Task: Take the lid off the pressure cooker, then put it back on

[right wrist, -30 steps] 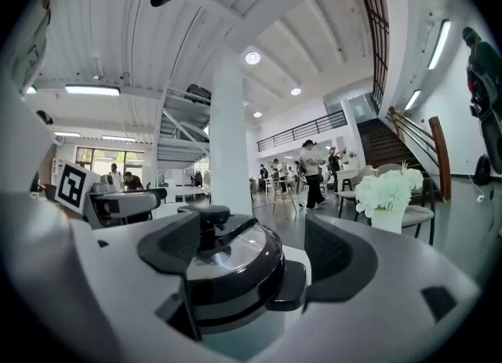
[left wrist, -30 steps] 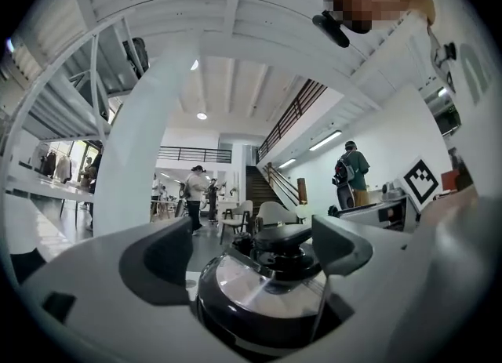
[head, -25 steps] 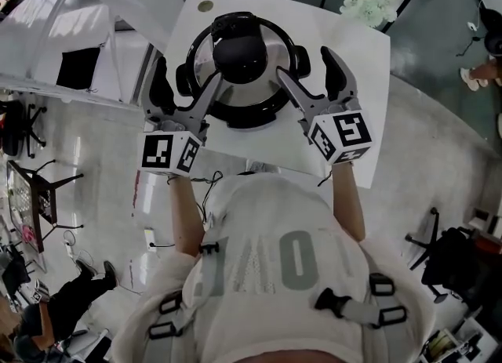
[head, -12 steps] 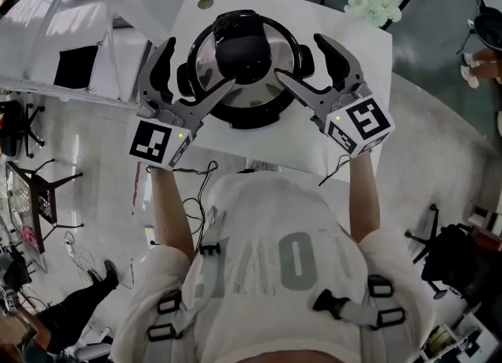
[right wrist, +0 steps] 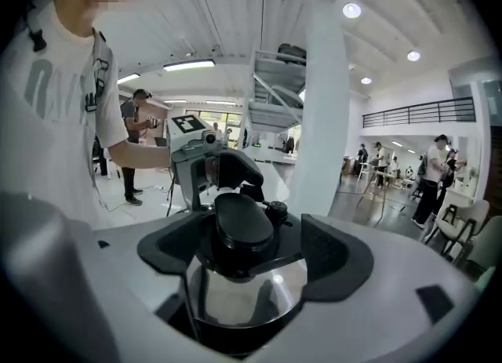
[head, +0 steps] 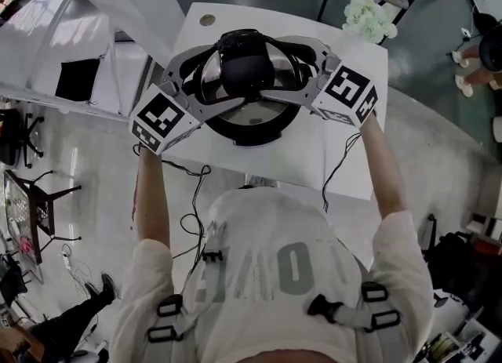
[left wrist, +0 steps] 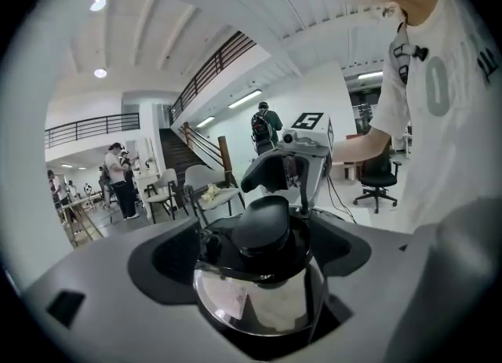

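This is a large open-plan office or lab hall. A polished pale floor (head: 94,197) surrounds the white table (head: 298,157), and a wheeled office chair (left wrist: 376,177) stands near it. Beyond the table rise a staircase (left wrist: 200,146) and a railed upper gallery (right wrist: 423,110), with people (left wrist: 119,177) standing about under round ceiling lights (right wrist: 351,10).

The pressure cooker (head: 251,130) stands on the bench (head: 314,157), in its far half, with the lid (head: 245,71) on top of it; a small disc (head: 207,19) lies behind it at the bench's far left corner. Beyond the far right corner, off the bench, sits a bunch of flowers (head: 369,18).
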A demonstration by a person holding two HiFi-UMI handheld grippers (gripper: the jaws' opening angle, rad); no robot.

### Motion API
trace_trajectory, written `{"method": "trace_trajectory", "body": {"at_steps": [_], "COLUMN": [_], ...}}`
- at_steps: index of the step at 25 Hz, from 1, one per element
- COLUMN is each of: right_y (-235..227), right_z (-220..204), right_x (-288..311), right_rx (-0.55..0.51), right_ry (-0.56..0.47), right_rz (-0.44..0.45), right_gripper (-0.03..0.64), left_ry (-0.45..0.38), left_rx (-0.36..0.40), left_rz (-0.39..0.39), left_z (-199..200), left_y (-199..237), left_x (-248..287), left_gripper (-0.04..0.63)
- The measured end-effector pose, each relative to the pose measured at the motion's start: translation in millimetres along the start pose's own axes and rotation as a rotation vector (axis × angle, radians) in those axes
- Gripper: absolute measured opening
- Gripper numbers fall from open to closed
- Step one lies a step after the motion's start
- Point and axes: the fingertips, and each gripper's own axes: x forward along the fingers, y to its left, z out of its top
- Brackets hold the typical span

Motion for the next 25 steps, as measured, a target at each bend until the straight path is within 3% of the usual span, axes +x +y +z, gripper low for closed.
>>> {"method": "trace_trajectory", "body": {"at_steps": [10, 14, 19, 25], "right_y": [9, 8, 12, 13], "right_z": [-8, -10, -11, -11], "right_x": [26, 30, 31, 31], "right_rx": [0.031, 0.013, -0.009, -0.009], "right_ry": [0.035, 0.061, 0.084, 0.090], "right_rz": [0.145, 0.167, 0.204, 0.220], "right_gripper": [0.397, 0.338, 0.295, 0.288], "left_ry": [0.073, 0.061, 0.061, 0.080], "left_rx": [-0.080, -0.098, -0.087, -0.076], "left_rz": [-0.098, -0.130, -0.162, -0.191], "left_z": [-19, -18, -18, -19], "left_y": [3, -1, -7, -8], "left_x": [8, 8, 8, 8], "left_gripper": [0.345, 0.312, 0.274, 0.258]}}
